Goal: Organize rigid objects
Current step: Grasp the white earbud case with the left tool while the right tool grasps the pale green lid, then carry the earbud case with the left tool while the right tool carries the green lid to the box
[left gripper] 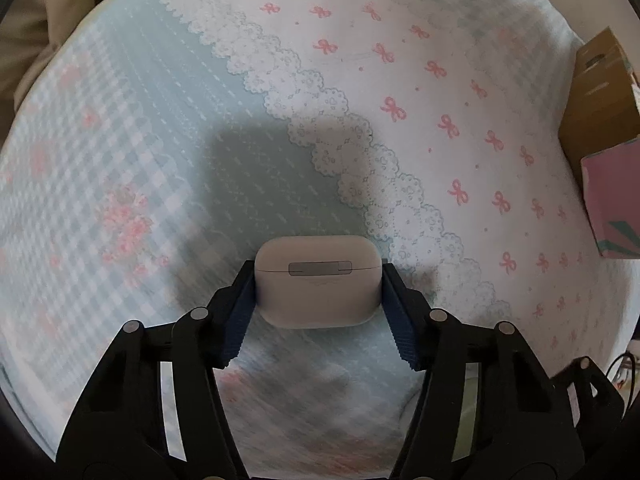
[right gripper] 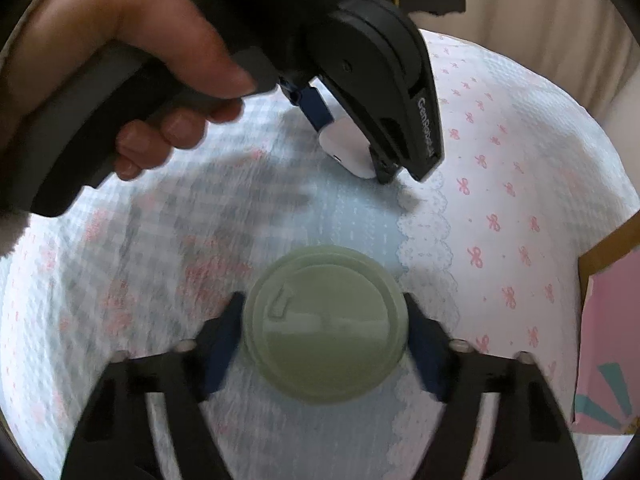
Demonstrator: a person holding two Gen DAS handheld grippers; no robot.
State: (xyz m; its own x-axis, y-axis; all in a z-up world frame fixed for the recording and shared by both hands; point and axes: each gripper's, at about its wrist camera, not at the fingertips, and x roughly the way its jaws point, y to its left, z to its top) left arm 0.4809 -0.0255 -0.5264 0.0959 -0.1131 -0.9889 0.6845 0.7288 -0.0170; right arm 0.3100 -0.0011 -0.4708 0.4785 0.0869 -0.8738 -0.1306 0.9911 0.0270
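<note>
My left gripper [left gripper: 318, 280] is shut on a white earbud case [left gripper: 317, 280], hinge side facing the camera, held above the patterned cloth [left gripper: 160, 140]. The same gripper [right gripper: 352, 148] shows in the right wrist view, a hand on its handle, with the case [right gripper: 348, 148] between its blue pads. My right gripper [right gripper: 325, 320] is shut on a pale green round container [right gripper: 325, 320], seen lid-on, held above the cloth [right gripper: 500, 200].
A brown cardboard box [left gripper: 600, 92] with a pink box [left gripper: 612, 208] inside stands at the right edge of the cloth; it also shows in the right wrist view [right gripper: 608, 328]. The cloth covers a round table, with beige fabric beyond.
</note>
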